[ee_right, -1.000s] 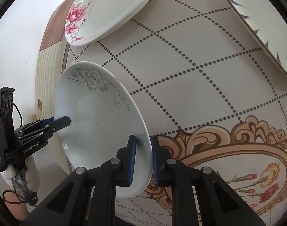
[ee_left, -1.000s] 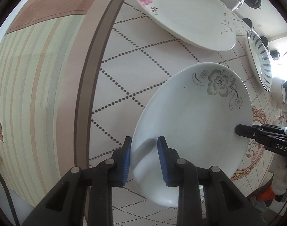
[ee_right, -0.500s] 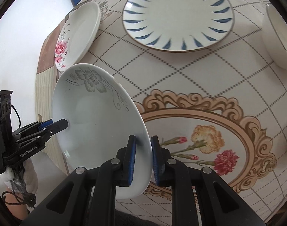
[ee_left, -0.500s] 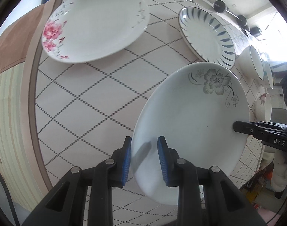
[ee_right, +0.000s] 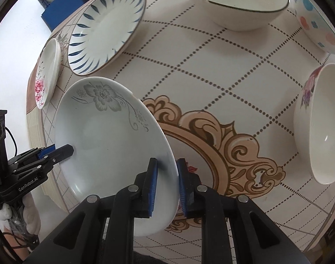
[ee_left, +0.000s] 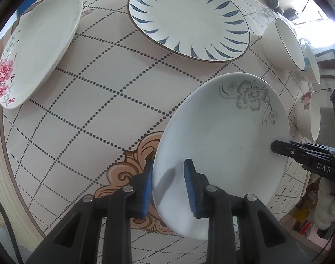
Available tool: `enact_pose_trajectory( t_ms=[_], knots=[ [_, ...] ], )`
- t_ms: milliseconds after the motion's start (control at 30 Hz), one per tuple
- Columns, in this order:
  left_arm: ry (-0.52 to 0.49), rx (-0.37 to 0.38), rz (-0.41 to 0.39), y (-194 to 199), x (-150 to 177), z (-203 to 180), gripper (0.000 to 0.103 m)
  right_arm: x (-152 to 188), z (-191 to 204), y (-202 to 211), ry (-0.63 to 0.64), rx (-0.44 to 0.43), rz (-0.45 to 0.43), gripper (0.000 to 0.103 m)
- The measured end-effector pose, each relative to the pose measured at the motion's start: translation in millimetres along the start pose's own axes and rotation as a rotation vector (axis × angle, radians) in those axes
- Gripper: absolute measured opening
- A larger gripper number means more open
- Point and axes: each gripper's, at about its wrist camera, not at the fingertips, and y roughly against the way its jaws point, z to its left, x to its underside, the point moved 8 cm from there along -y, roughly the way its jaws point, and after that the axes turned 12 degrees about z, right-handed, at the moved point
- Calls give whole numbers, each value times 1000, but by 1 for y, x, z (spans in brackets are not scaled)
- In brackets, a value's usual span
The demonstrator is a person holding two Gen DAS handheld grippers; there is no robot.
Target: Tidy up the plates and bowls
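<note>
Both grippers, left (ee_left: 168,189) and right (ee_right: 167,183), clamp opposite rims of the grey-flower plate (ee_right: 110,136), held above the table, blue-leaf plate (ee_left: 189,17) straight ahead

L tool (ee_left: 168,183) pointed steeply down, blue pads clamped on rim of the white plate w/ grey flower (ee_left: 222,145). R tool (ee_right: 167,181) gripped the opposite rim, likewise angled down. White-gloved hands held both.

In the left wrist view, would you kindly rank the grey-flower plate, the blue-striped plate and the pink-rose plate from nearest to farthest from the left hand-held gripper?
1. Grey-flower plate: in the left hand-held gripper, right.
2. Blue-striped plate: top centre, on the table.
3. Pink-rose plate: far left; nearly level with the striped one.
</note>
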Motion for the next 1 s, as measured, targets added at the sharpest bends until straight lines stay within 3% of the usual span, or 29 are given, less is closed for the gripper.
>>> enact_pose_trajectory(
  t_ms=[267,700,867,1000],
  knots=[
    [11,-40,14,-10,-16,-3,25,-10,-21,-15,-28,10,8,21],
    [58,-17,9,-8,-10,2,26,-23,-23,-7,-20,58,10,22],
    [83,-58,-69,18,2,14,26,-16,-24,2,-59,84,-27,22],
    [109,-73,-225,67,10,27,26,-10,-17,24,-42,123,-85,27]
  ],
)
